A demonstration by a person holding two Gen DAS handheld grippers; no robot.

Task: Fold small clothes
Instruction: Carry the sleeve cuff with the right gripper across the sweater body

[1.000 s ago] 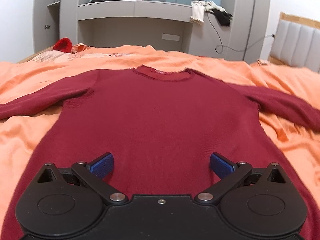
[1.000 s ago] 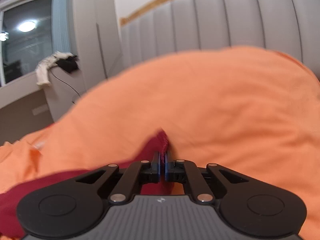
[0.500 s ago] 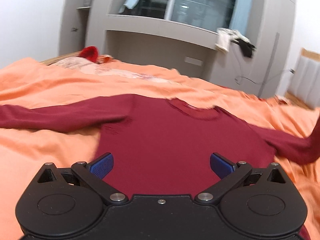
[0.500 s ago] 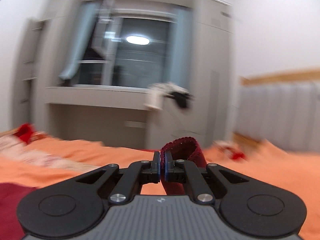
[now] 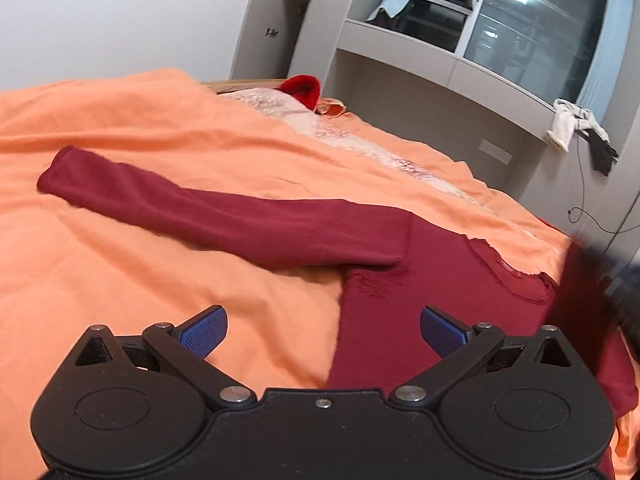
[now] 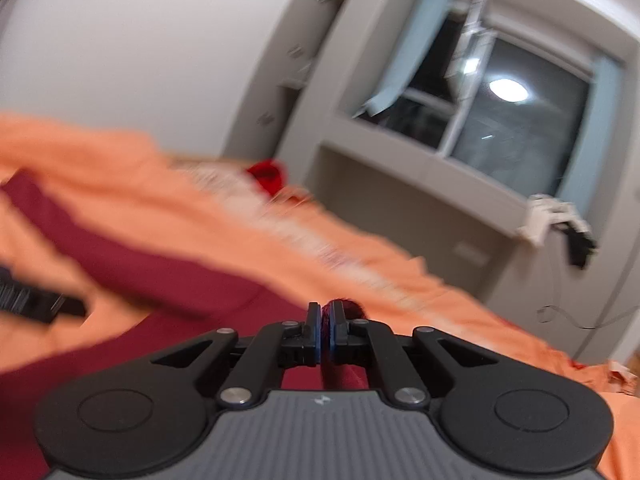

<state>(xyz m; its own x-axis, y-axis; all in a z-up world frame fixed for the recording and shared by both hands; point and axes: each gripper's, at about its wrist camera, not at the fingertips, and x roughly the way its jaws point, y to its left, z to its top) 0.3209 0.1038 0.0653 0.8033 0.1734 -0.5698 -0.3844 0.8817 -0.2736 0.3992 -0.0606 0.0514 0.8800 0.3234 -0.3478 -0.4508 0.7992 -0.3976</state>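
A dark red long-sleeved sweater (image 5: 432, 276) lies flat on the orange bedspread (image 5: 120, 280). Its left sleeve (image 5: 208, 212) stretches out to the left. My left gripper (image 5: 322, 330) is open and empty, just above the sweater's left side edge below the armpit. My right gripper (image 6: 325, 330) is shut on the cuff of the right sleeve (image 6: 346, 308) and holds it above the sweater's body (image 6: 168, 280). In the left wrist view the lifted sleeve and right gripper show as a dark blur (image 5: 592, 280) at the right edge.
A bright red item (image 5: 302, 88) and a pale patterned cloth (image 5: 320, 124) lie at the bed's far side. Grey built-in shelves and a window (image 5: 500, 40) stand behind. White and black garments (image 5: 576, 128) hang off the shelf, with a cable below.
My right gripper has carried the right sleeve cuff up and leftward over the sweater's body. My left gripper has swung left toward the sweater's left sleeve and stays open.
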